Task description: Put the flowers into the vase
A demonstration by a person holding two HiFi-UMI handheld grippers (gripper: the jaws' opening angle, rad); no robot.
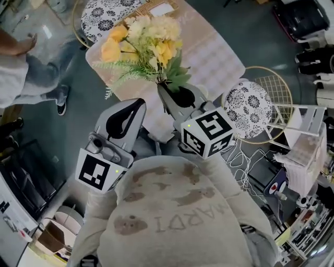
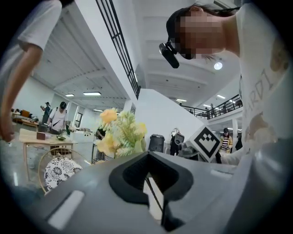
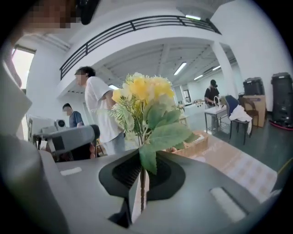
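A bunch of yellow and cream artificial flowers (image 1: 148,44) with green leaves is held upright over the table. My right gripper (image 1: 175,96) is shut on its stem. In the right gripper view the stem runs down between the jaws of the right gripper (image 3: 142,183), and the blooms (image 3: 144,98) rise above them. My left gripper (image 1: 125,120) hangs to the left and nearer me, with its jaws together and nothing in them. In the left gripper view the left gripper (image 2: 153,192) faces the flowers (image 2: 119,132). No vase shows in any view.
A table with a beige checked cloth (image 1: 219,57) lies under the flowers, with a cardboard box (image 1: 156,8) at its far end. Round chairs with patterned cushions stand at the far left (image 1: 104,15) and the right (image 1: 248,107). A person (image 1: 21,68) stands at the left.
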